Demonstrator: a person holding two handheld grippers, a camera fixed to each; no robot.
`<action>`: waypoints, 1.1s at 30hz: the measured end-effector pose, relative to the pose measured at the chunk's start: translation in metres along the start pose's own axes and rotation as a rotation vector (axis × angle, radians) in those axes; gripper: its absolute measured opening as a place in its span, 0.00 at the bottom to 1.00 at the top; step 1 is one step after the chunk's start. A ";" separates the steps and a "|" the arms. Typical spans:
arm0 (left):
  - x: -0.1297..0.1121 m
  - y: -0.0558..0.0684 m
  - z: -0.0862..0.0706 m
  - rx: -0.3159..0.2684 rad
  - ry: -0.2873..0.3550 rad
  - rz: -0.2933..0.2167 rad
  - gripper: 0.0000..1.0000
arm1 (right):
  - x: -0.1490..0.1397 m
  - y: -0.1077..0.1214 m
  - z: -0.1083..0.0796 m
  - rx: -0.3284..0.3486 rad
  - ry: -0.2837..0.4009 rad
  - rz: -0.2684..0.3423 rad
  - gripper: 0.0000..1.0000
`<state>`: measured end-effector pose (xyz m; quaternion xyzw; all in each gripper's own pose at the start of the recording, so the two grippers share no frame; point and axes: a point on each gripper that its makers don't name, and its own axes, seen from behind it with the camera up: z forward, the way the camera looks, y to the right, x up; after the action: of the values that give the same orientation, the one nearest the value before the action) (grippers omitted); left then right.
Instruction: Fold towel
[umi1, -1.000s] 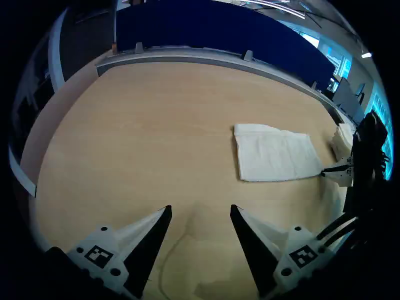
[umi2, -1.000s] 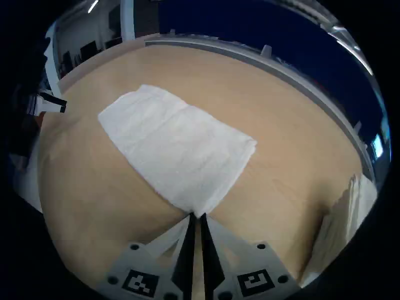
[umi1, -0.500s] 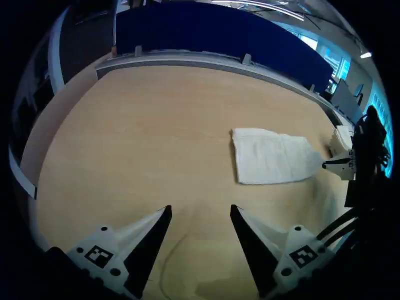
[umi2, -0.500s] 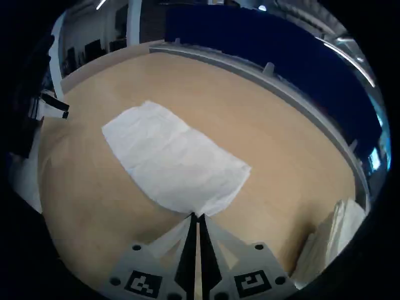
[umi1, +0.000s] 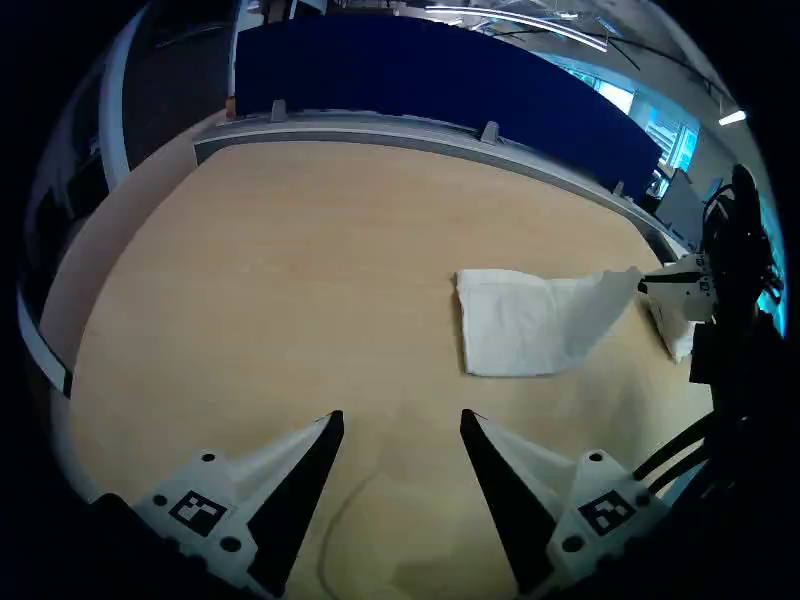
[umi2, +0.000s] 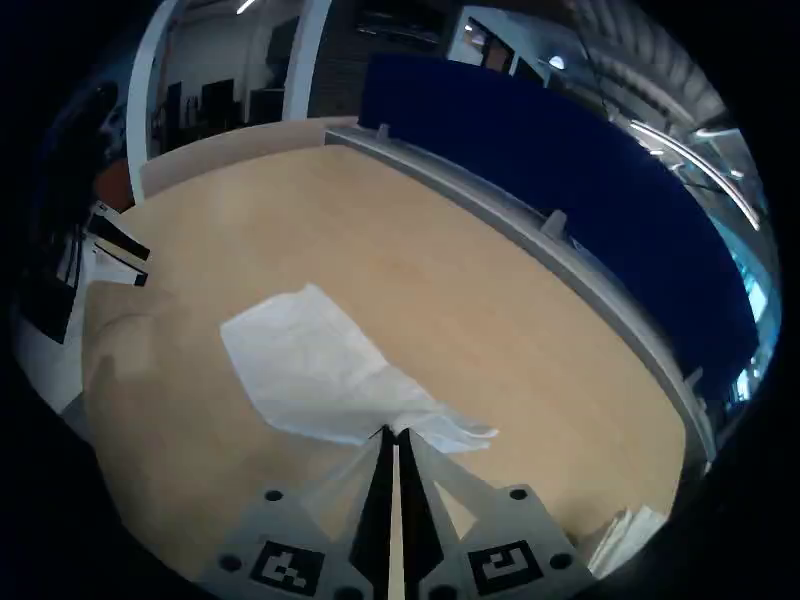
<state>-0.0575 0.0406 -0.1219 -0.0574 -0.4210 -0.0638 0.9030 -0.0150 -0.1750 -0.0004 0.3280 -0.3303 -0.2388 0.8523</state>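
A white towel (umi1: 528, 318) lies on the wooden table (umi1: 300, 260), its right corner lifted off the surface. My right gripper (umi2: 392, 438) is shut on that raised corner of the towel (umi2: 320, 375); in the left gripper view it shows at the far right (umi1: 645, 286), held by a dark-sleeved hand. My left gripper (umi1: 400, 420) stands open low over the near table edge, well left of the towel, with nothing between its fingers. In the right gripper view the left gripper (umi2: 115, 250) appears far off at the left edge.
A blue partition (umi1: 440, 80) runs along the table's far edge above a grey rail. A stack of folded white towels (umi2: 625, 530) sits at the table's right end. Office furniture and windows lie beyond.
My right gripper has risen with the towel's corner, peeling that end off the table and drawing it over the rest. The left gripper has stayed in place.
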 end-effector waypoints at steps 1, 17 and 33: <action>0.000 0.000 -0.001 -0.001 0.000 -0.002 0.86 | 0.006 -0.001 0.000 0.003 0.008 -0.006 0.03; 0.003 -0.006 -0.017 0.004 0.021 -0.011 0.86 | 0.047 -0.020 0.013 0.045 0.042 -0.078 0.03; 0.004 -0.025 -0.058 0.047 0.075 -0.052 0.86 | 0.072 -0.097 0.067 0.186 0.021 -0.198 0.03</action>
<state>-0.0155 0.0062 -0.1540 -0.0229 -0.3894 -0.0794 0.9173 -0.0335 -0.3122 -0.0027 0.4392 -0.3082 -0.2865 0.7937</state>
